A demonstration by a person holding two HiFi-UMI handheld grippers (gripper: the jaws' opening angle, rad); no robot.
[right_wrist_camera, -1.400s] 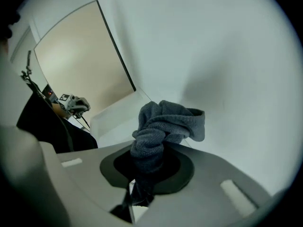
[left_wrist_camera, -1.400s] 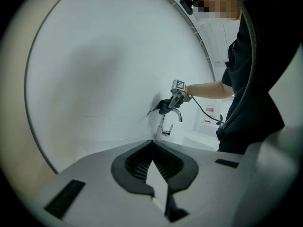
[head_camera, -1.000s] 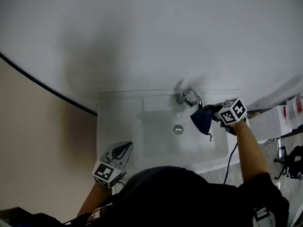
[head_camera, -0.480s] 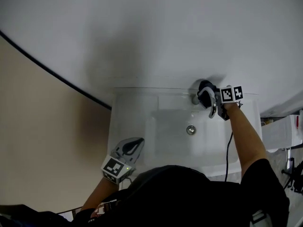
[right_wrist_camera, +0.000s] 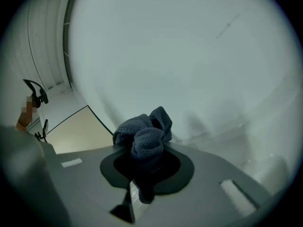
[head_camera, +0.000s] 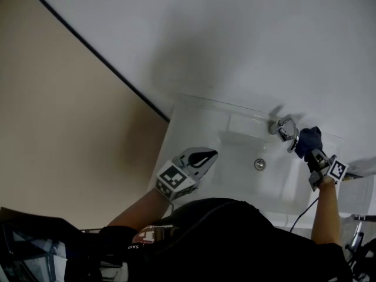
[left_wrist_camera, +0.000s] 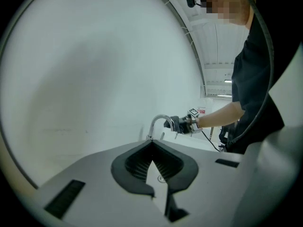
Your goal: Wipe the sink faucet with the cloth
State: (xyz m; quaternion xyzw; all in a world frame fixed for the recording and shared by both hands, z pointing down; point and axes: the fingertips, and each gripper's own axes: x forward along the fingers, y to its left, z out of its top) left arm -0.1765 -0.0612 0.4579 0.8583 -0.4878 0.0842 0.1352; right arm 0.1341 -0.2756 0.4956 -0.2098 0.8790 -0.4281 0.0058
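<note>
A chrome faucet (head_camera: 284, 127) stands at the back of the white sink (head_camera: 200, 122). My right gripper (head_camera: 312, 152) is shut on a bunched dark blue cloth (head_camera: 308, 140), which rests against the right side of the spout. In the left gripper view the cloth (left_wrist_camera: 175, 124) meets the curved faucet (left_wrist_camera: 160, 121) at its downturned end. The right gripper view shows the cloth (right_wrist_camera: 144, 135) bulging from the right gripper (right_wrist_camera: 142, 171), with the faucet out of view. My left gripper (head_camera: 208, 154) hovers shut and holding nothing over the sink's front left; the left gripper (left_wrist_camera: 152, 149) points towards the faucet.
The drain (head_camera: 259, 164) sits in the middle of the basin. A white wall (head_camera: 235, 40) rises behind the sink. A beige surface (head_camera: 64, 116) lies to the left, past a dark line. A black cable (head_camera: 302, 214) hangs under my right arm. White furniture (head_camera: 359, 194) stands at the right.
The right gripper carried the cloth from the spout's front up over the faucet's top, then down to the spout's right side. The head view swung, so the sink sits further right.
</note>
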